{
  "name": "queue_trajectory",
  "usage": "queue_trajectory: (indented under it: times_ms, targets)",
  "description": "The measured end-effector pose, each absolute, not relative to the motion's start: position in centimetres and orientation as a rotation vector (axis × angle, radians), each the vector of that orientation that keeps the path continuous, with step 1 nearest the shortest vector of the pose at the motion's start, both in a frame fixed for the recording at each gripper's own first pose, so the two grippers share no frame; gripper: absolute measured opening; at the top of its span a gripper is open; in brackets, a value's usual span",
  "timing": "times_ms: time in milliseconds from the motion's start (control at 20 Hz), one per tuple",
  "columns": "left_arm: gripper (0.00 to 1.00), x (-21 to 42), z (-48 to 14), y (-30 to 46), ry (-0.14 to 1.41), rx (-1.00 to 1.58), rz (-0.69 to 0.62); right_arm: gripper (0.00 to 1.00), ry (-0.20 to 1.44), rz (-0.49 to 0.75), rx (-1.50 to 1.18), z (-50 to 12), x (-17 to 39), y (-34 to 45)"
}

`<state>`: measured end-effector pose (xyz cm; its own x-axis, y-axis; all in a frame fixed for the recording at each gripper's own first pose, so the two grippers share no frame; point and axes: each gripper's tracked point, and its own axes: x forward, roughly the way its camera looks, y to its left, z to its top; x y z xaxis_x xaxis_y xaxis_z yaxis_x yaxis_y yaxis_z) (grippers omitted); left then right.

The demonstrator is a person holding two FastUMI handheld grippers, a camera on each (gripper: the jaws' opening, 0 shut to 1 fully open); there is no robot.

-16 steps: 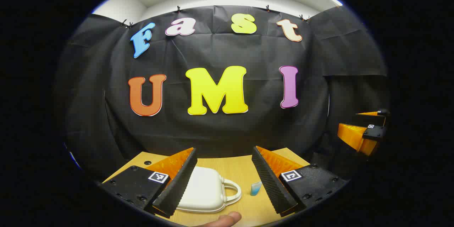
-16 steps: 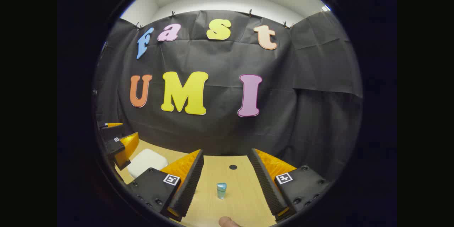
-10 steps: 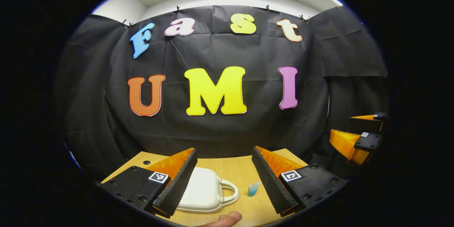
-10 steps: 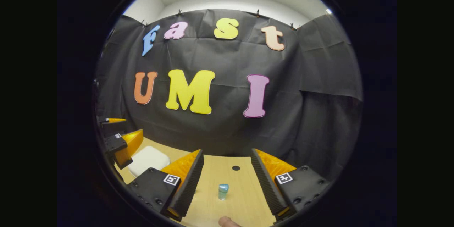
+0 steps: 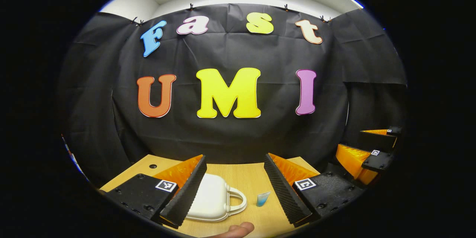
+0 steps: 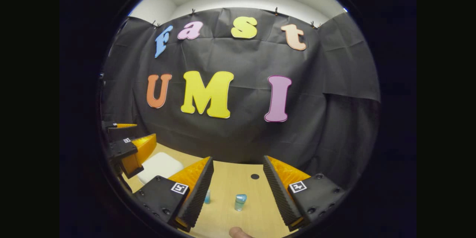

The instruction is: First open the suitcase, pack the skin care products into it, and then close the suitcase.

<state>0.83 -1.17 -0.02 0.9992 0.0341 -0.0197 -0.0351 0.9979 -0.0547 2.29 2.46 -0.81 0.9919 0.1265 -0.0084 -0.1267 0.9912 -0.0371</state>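
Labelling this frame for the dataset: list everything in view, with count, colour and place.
suitcase: 1, white, closed, lying on the table, handle toward the tube
tube: 1, blue, on the table right of the suitcase handle
bottle: 1, teal, upright on the table between the right gripper's fingers, untouched
table: 1, light wood, with a dark hole
left gripper: 1, open, above the suitcase
right gripper: 1, open, above the bottle
fingertip: 1, bottom edge of left gripper view

White suitcase (image 5: 214, 200) — blue bottle (image 6: 240, 202) — pale wood table (image 6: 230, 182)
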Motion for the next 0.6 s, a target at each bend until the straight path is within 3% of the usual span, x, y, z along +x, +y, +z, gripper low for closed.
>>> queue_trajectory:
  times_ms: [300,600]
  targets:
    - [0.99,1.9,-2.6,-0.1,0.052,-0.031,0.06,0.8,0.029,0.13,-0.05,-2.0,2.9,1.8]
    - [0.99,4.1,-10.9,1.1,0.149,0.145,0.051,0.8,0.093,0.082,-0.063,-5.4,3.0,-1.1]
